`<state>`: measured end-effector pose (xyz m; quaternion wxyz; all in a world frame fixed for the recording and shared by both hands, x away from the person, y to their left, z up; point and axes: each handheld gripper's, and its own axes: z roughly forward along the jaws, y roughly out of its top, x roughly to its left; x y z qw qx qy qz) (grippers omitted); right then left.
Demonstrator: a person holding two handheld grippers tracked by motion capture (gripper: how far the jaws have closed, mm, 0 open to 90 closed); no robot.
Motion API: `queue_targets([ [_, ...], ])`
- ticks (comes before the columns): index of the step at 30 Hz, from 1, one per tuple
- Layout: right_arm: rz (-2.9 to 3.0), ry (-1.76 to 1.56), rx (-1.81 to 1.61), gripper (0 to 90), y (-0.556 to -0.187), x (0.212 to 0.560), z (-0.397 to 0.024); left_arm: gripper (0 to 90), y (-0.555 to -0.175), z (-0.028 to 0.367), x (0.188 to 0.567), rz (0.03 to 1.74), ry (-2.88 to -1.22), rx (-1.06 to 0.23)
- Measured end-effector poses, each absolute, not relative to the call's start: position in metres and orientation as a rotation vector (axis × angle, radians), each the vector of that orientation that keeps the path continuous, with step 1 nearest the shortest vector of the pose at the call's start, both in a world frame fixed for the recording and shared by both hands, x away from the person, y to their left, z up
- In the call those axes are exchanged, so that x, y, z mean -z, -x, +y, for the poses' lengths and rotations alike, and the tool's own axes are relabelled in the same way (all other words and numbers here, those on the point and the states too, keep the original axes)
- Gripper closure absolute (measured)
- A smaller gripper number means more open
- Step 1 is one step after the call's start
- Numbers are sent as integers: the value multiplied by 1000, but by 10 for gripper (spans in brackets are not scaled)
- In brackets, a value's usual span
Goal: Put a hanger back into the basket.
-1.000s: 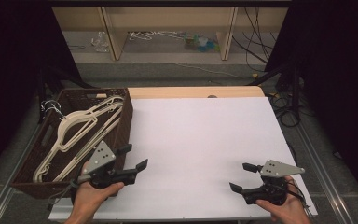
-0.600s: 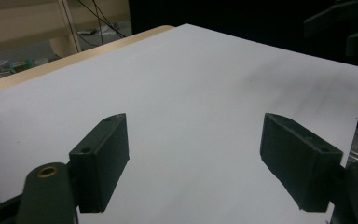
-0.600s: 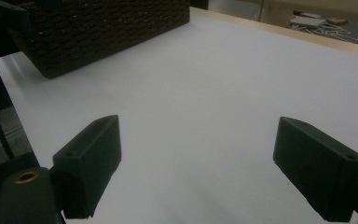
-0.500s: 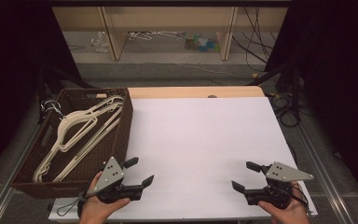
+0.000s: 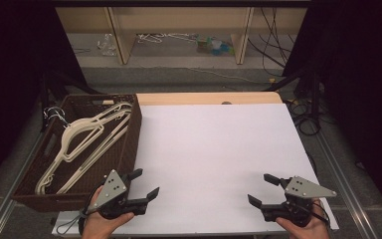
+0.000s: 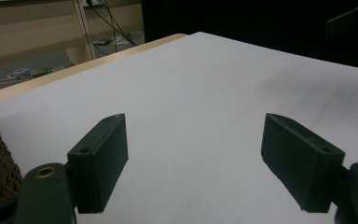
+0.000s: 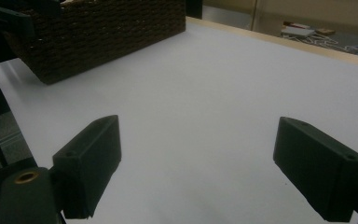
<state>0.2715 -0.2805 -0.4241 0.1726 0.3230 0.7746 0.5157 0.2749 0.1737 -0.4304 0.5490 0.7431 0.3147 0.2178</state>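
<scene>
Wooden table (image 5: 204, 98), white sheet (image 5: 219, 159) over it, brown wicker basket (image 5: 128, 144) at left

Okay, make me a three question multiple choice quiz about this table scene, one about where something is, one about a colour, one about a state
1. Where does the dark brown woven basket stand?
A. at the table's left edge
B. at the table's right edge
C. in the middle of the white sheet

2. What colour are the plastic clothes hangers lying in the basket?
A. red
B. cream white
C. black

3. How do the jaws of the left gripper and right gripper stand?
A. both shut
B. left shut, right open
C. both open

Key: 1 A, the high view shows the basket along the left side. 2 B, the hangers look pale cream against the brown weave. 3 C, each gripper view shows a wide gap with nothing between the jaws.
</scene>
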Motion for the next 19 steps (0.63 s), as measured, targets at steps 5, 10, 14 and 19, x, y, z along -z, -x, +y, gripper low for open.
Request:
queue_targets([
  [5,2181,-930,-1460,160,-273,425,-282,224,-275,177,430,741,-1731,-530],
  [10,2166,-932,-1460,160,-274,426,-283,191,-275,179,430,747,-1703,-542],
  [14,2157,-942,-1470,160,-274,425,-284,166,-275,182,429,756,-1676,-525],
  [19,2153,-936,-1471,160,-274,426,-284,166,-275,180,430,746,-1685,-513],
])
